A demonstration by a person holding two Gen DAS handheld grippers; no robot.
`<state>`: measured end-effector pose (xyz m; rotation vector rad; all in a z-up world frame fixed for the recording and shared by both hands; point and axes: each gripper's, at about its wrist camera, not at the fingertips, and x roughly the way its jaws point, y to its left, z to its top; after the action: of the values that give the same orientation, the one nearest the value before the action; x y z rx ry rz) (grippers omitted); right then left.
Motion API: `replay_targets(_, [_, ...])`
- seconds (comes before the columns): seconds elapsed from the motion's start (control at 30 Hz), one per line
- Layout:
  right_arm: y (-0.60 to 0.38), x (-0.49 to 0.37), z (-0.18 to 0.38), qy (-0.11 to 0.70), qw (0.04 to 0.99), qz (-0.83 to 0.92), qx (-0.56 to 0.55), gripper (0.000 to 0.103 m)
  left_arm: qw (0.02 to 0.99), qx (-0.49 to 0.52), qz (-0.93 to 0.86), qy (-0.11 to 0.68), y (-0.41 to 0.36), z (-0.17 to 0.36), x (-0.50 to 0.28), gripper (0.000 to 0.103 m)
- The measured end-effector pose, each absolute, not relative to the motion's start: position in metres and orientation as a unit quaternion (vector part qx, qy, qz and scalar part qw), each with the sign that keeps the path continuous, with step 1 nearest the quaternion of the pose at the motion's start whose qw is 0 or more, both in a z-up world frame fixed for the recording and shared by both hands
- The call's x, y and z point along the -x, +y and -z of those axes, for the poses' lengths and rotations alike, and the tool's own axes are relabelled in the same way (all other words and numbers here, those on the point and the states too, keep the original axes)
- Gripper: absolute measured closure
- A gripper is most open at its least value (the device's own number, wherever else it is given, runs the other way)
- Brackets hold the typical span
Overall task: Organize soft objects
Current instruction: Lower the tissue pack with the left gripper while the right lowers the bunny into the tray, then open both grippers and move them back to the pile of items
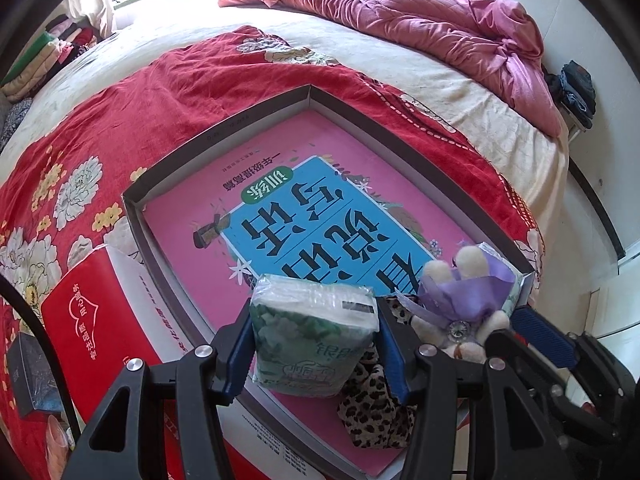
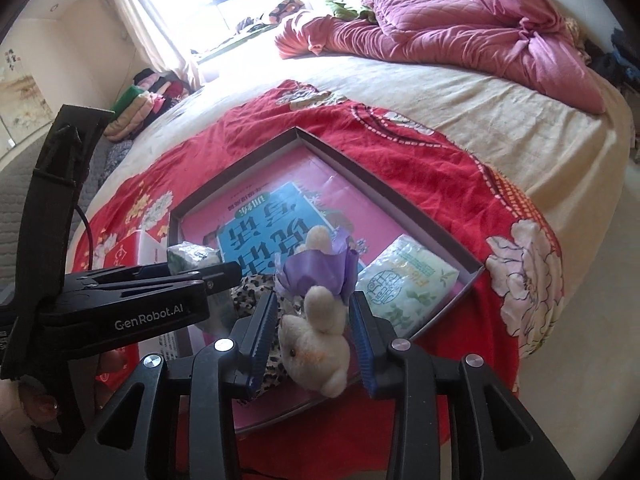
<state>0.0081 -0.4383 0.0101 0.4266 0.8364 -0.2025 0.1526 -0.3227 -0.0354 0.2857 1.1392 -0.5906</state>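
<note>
My left gripper [image 1: 316, 344] clamps a tissue pack [image 1: 312, 336]; right gripper [image 2: 314, 340] clamps the plush bear [image 2: 316, 336]. Second tissue pack [image 2: 404, 284] and leopard cloth [image 1: 372, 404] already lie in the tray [image 2: 384, 184]; two placements left, I judge.

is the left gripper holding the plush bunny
No, the left gripper is shut on a tissue pack; the plush bunny sits between the right gripper's fingers.

My left gripper [image 1: 316, 344] is clamping its blue pads on something between them; my right gripper [image 2: 316, 340] is pinching too, both reaching forward side by side.
</note>
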Motion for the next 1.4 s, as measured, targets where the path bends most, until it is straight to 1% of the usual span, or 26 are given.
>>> replay_targets(0.23, [-0.445,-0.004,-0.015,0.395,0.886,0.108,-0.216,0.064,0.792,-0.131,0.274,0.53,-0.324,0.035,-0.154,0.048])
replay_targets(0.3, [-0.446,-0.003,-0.015,0.394,0.886,0.112,-0.216,0.063,0.79,-0.129,0.278,0.531,-0.324,0.036,-0.154,0.045])
replay_targets(0.37, [-0.448,-0.002,-0.016,0.392,0.886,0.115,-0.22,0.063,0.788,-0.124,0.286,0.531,-0.325,0.035,-0.153,0.038])
replay_targets(0.43, [-0.451,-0.001,-0.017,0.388,0.885,0.117,-0.227,0.063,0.787,-0.122,0.289,0.531,-0.325,0.034,-0.152,0.036])
replay_targets(0.7, [-0.453,0.001,-0.02,0.384,0.885,0.121,-0.234,0.062,0.794,-0.113,0.285,0.524,-0.318,0.028,-0.152,0.034])
replay_targets(0.77, [-0.452,0.002,-0.022,0.383,0.886,0.121,-0.233,0.062,0.797,-0.111,0.283,0.521,-0.316,0.026,-0.153,0.027])
replay_targets(0.8, [-0.452,0.001,-0.022,0.383,0.886,0.12,-0.232,0.061,0.798,-0.108,0.282,0.521,-0.315,0.025,-0.153,0.027])
replay_targets(0.87, [-0.45,0.002,-0.023,0.383,0.886,0.121,-0.23,0.052,0.796,-0.1,0.285,0.524,-0.313,0.024,-0.153,0.026])
replay_targets(1.03, [-0.45,0.002,-0.027,0.379,0.888,0.122,-0.23,0.052,0.799,-0.1,0.283,0.521,-0.308,0.021,-0.149,0.026])
replay_targets(1.33, [-0.447,0.003,-0.034,0.375,0.89,0.127,-0.225,0.046,0.812,-0.103,0.275,0.505,-0.296,0.005,-0.14,0.025])
replay_targets(1.4, [-0.445,0.004,-0.037,0.373,0.892,0.13,-0.219,0.041,0.813,-0.102,0.275,0.502,-0.292,0.001,-0.137,0.025])
